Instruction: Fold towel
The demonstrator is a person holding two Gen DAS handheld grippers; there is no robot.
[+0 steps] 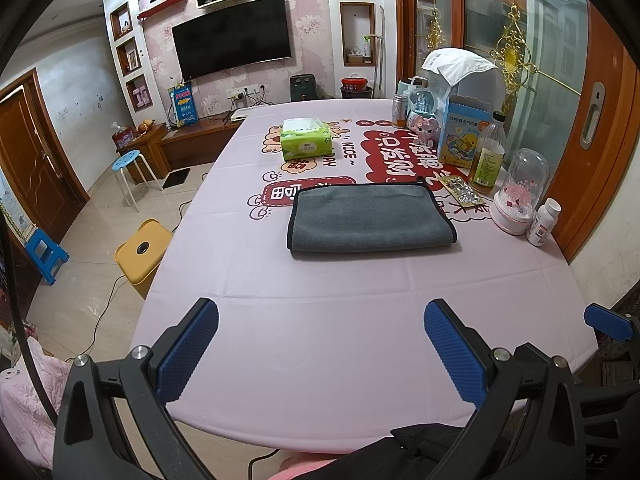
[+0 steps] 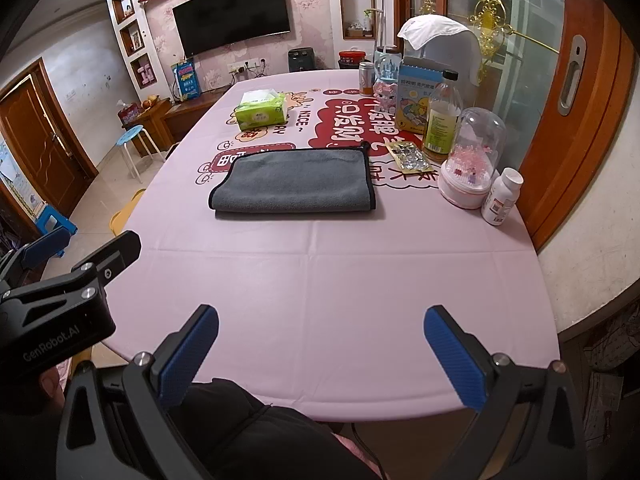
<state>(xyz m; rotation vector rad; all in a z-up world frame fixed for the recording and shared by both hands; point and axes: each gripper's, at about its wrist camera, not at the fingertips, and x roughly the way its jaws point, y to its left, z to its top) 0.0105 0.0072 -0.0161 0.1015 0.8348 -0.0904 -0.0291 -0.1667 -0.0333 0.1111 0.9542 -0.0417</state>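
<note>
A grey towel with black trim (image 1: 370, 216) lies folded double and flat on the pink tablecloth (image 1: 320, 320), its fold toward me; it also shows in the right wrist view (image 2: 294, 184). My left gripper (image 1: 320, 336) is open and empty, held over the near edge of the table, well short of the towel. My right gripper (image 2: 320, 344) is open and empty too, over the near edge and a little to the right. The left gripper's body (image 2: 72, 280) shows at the left of the right wrist view.
A green tissue pack (image 1: 306, 142) lies beyond the towel. Along the right edge stand a bottle (image 1: 486, 156), a glass dome ornament (image 1: 520, 192), a white pill bottle (image 1: 542, 222), a foil blister pack (image 1: 460, 192) and boxes. A yellow stool (image 1: 142, 250) stands left of the table.
</note>
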